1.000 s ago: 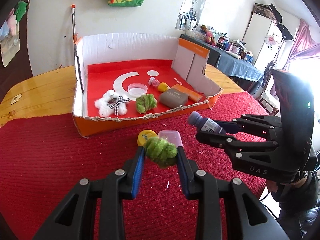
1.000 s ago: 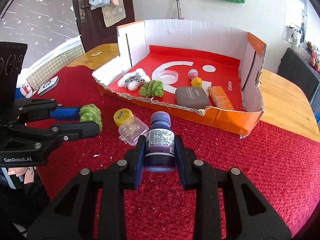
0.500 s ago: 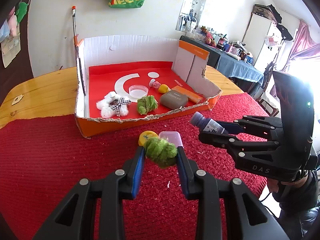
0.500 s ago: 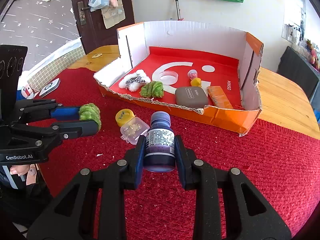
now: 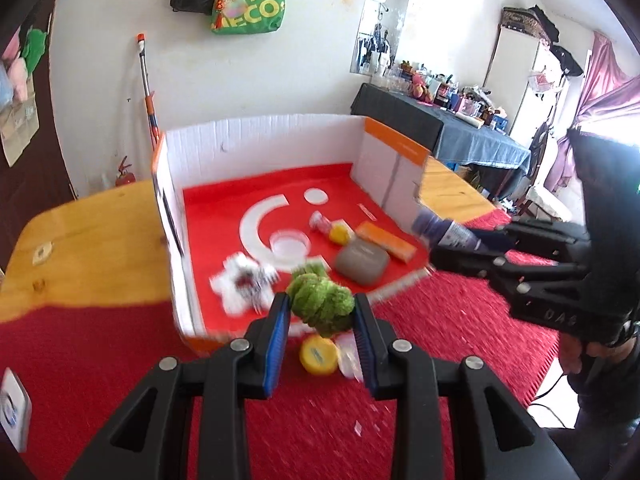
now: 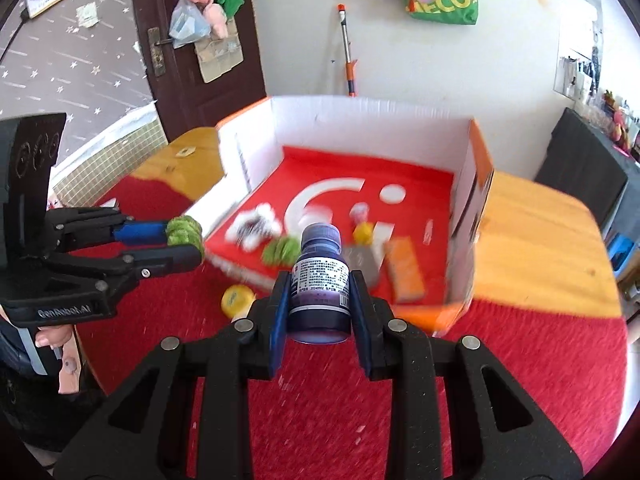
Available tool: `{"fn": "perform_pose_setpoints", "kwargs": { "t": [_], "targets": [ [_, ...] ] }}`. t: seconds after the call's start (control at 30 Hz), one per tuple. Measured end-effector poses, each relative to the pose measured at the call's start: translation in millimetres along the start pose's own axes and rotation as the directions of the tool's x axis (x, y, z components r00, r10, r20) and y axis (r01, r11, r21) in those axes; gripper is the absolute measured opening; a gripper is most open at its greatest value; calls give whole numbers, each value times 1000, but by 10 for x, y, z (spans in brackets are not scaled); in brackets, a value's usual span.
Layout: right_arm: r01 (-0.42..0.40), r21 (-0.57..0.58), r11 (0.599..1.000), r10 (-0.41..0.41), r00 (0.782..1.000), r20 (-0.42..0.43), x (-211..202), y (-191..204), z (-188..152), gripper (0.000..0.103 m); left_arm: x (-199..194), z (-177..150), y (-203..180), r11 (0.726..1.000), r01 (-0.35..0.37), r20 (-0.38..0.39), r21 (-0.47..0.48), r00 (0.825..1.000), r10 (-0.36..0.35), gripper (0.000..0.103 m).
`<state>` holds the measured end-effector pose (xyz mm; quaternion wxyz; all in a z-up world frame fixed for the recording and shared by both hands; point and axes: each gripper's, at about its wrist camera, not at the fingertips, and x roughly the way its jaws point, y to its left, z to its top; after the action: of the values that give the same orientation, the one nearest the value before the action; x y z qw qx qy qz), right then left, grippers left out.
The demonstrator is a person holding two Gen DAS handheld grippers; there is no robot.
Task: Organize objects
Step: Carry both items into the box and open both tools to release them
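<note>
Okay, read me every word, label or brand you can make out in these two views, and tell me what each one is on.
"GenRobot.AI": side of the left gripper.
"DAS": side of the right gripper, seen upside down.
"ME" over "ECO": partly hidden letters on the green bag hung on the wall.
Purple bottle label: print too small to read.
Yellow cap: marking blurred.

A fuzzy green pom-pom sits pinched between the blue pads of the left gripper, lifted clear of the red cloth, while a small dark purple bottle with a white printed label stands upright, clamped in the right gripper. On the cloth lie a yellow cap and, touching it, what looks like a small clear plastic case, blurred. Beyond them the open cardboard box, red-floored, holds a white plush toy, a second green pom-pom, a clear dish, a grey case and an orange block.
</note>
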<state>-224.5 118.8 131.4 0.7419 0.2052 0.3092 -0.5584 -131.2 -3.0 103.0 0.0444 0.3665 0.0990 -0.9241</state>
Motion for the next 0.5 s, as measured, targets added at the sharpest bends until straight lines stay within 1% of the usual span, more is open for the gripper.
{"fn": "perform_pose_setpoints", "kwargs": {
  "t": [0.1, 0.23, 0.27, 0.4, 0.5],
  "targets": [
    [33, -8, 999, -33, 999, -12, 121, -91, 267, 27, 151, 206, 78, 999, -34, -24, 26, 999, 34, 33],
    [66, 1, 998, -66, 996, -55, 346, -222, 505, 27, 379, 417, 179, 994, -80, -71, 70, 994, 85, 33],
    [85, -4, 996, -85, 994, -72, 426, -249, 566, 27, 439, 459, 202, 992, -94, -82, 83, 991, 101, 33],
    [129, -15, 992, -129, 983, -129, 710, -314, 722, 27, 714, 592, 279, 983, -117, -140, 140, 981, 136, 33],
    [174, -36, 984, -177, 969, -173, 919, -345, 796, 27, 889, 635, 314, 978, -123, -175, 167, 973, 152, 33]
  ]
}}
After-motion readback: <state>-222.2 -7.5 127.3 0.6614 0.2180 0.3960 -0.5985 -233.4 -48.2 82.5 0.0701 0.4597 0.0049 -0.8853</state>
